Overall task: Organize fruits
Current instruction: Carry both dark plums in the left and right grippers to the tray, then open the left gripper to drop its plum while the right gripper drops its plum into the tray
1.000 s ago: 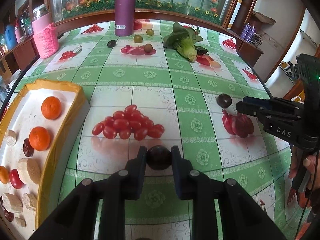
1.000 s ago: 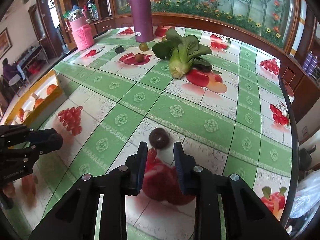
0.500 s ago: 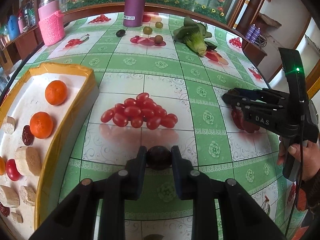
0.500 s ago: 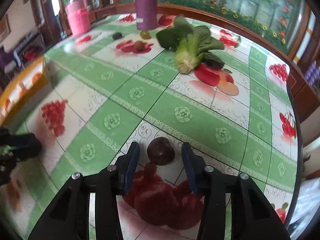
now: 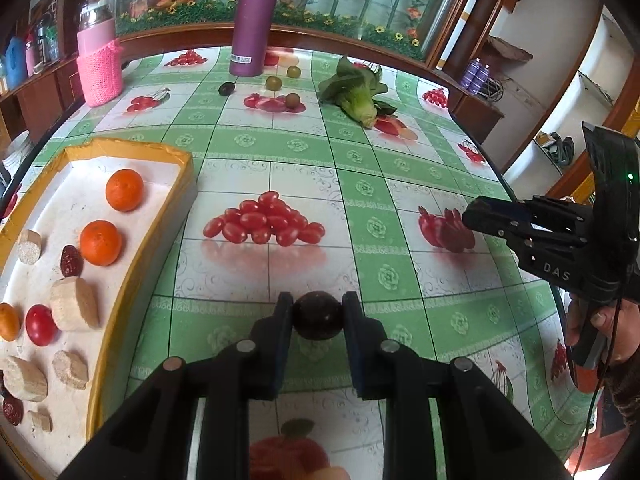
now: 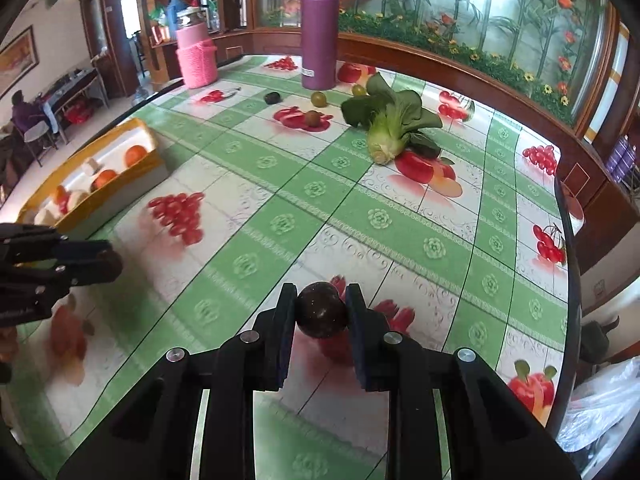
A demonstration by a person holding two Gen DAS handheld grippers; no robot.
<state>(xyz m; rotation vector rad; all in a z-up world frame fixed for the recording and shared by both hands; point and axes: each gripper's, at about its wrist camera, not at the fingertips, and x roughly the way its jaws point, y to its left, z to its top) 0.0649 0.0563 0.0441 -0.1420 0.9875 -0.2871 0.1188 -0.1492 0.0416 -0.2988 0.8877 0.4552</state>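
Observation:
My left gripper (image 5: 318, 314) is shut on a dark round plum (image 5: 318, 317), held just above the green patterned tablecloth. To its left stands a yellow-rimmed tray (image 5: 182, 184) holding two oranges (image 5: 124, 190), a red tomato (image 5: 40, 325), dates and pale cut chunks. My right gripper (image 6: 321, 312) is shut on a second dark plum (image 6: 321, 315), lifted off the cloth; it shows at the right edge of the left wrist view (image 5: 472, 216). Far back lie another dark plum (image 5: 226, 88) and three greenish-brown fruits (image 5: 274, 82).
A purple flask (image 5: 253, 20) and a pink knit-covered jar (image 5: 100, 64) stand at the table's far side. A bok choy (image 5: 358, 96) lies right of them. The cloth's printed fruit pictures are flat. The table edge curves close on the right.
The right gripper closed on the plum that lay on the cloth and raised it. The left gripper, still gripping its plum, drew back and slightly up; the tray now shows more.

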